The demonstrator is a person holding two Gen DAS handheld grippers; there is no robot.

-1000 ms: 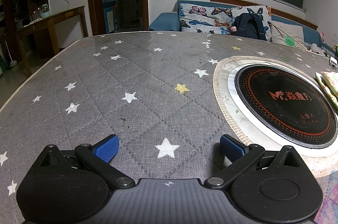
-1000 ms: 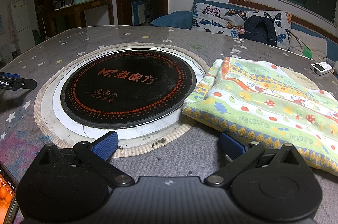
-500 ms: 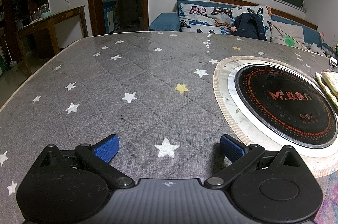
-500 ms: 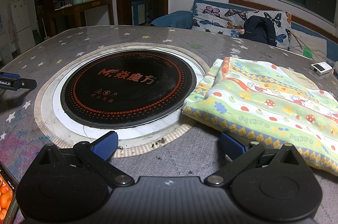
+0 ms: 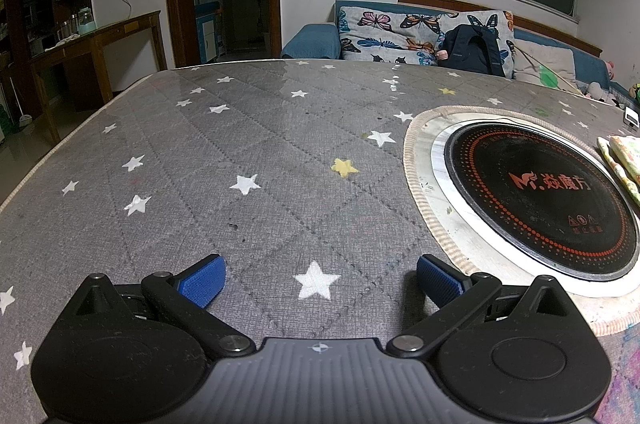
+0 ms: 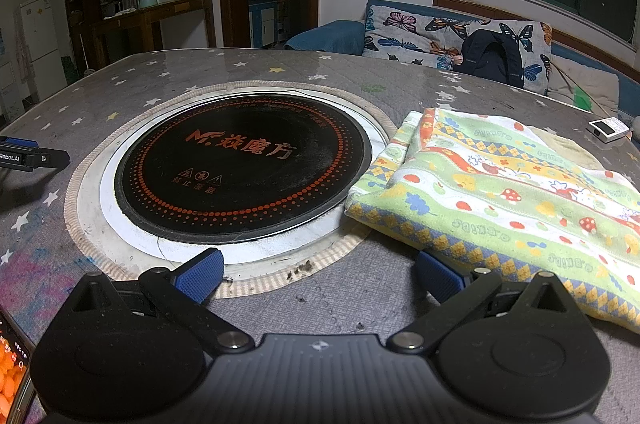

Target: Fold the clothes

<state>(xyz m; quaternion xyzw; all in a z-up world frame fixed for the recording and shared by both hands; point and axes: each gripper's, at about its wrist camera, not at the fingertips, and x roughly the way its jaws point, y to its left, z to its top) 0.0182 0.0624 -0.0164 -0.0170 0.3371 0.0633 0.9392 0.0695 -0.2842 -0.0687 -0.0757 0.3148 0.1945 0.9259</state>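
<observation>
Nothing has changed over the last second: both views match the earlier ones, with neither claw shifted and the cloth undisturbed. That points to a pause, either before the fold starts or after it is finished; the pictures alone do not settle which.

The left claw (image 5: 318, 278) stands wide open and empty at the bottom of its view, its blue pads (image 5: 202, 282) spread over the grey star-printed tabletop (image 5: 240, 152). The black round cooktop (image 5: 536, 200) fills the right of that frame, and only a sliver of the patterned cloth (image 5: 624, 160) shows at the right edge, well apart from this claw.

The right claw (image 6: 320, 276) is likewise wide open and holds nothing. In its view the cloth (image 6: 500, 192), green and yellow with mushrooms and dots, lies at the right middle of the frame, already doubled into a flat, thick rectangle with its left edge just beside the cooktop (image 6: 244, 164). The right-hand pad (image 6: 438, 280) sits just in front of the cloth's near hem. A phone (image 6: 14, 372) shows at the lower left corner, and a small white device (image 6: 608, 129) lies beyond the cloth at the upper right.

If another fold is wanted, the right claw is best placed to take the near hem.
</observation>
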